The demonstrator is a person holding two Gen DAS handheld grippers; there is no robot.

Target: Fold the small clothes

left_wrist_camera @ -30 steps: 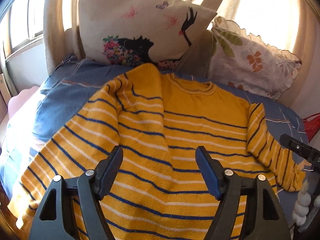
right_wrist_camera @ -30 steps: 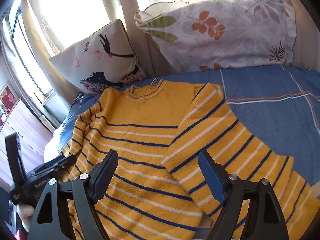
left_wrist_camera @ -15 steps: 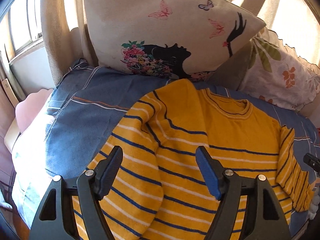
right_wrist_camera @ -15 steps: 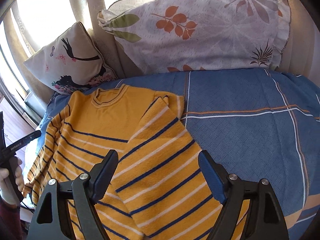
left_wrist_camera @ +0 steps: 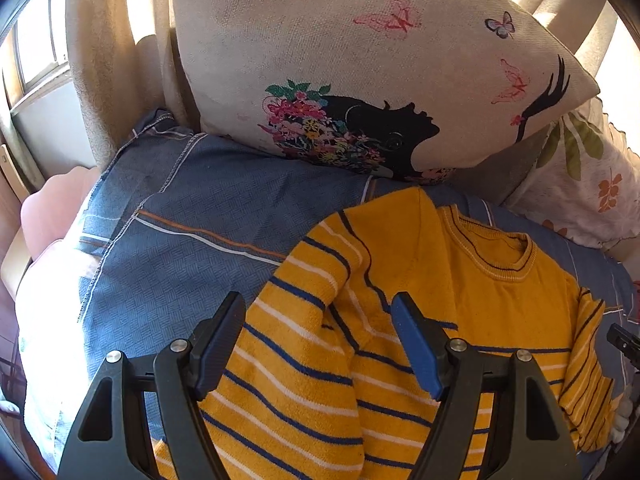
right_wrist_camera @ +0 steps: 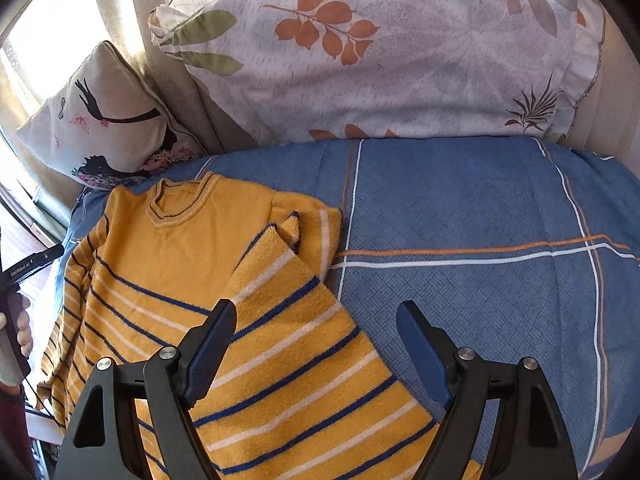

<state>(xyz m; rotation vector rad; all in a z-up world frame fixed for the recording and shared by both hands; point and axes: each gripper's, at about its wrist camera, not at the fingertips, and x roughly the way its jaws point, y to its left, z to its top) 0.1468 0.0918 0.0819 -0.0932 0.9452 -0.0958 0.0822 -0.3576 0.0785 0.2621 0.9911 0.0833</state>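
A small yellow sweater (left_wrist_camera: pixel 472 304) with blue and white stripes lies face up on a blue bedspread (left_wrist_camera: pixel 192 248), collar toward the pillows. Its sleeves are folded in over the body. My left gripper (left_wrist_camera: pixel 320 344) is open and empty, just above the sweater's left shoulder and folded sleeve. In the right wrist view the sweater (right_wrist_camera: pixel 192 256) lies left of centre, with the right sleeve (right_wrist_camera: pixel 296 344) folded diagonally. My right gripper (right_wrist_camera: pixel 316 344) is open and empty over that sleeve's outer edge and the bedspread (right_wrist_camera: pixel 472 216).
A beige cushion (left_wrist_camera: pixel 360 64) printed with a black face, flowers and butterflies leans at the head of the bed. A white leaf-print pillow (right_wrist_camera: pixel 400 48) stands beside it. Curtains and a window are behind. The bed's left edge drops off by a pink object (left_wrist_camera: pixel 52 208).
Both grippers have moved forward toward the pillows, from over the sweater's lower body to its shoulders. The left has shifted left, the right has shifted right. Both stayed open.
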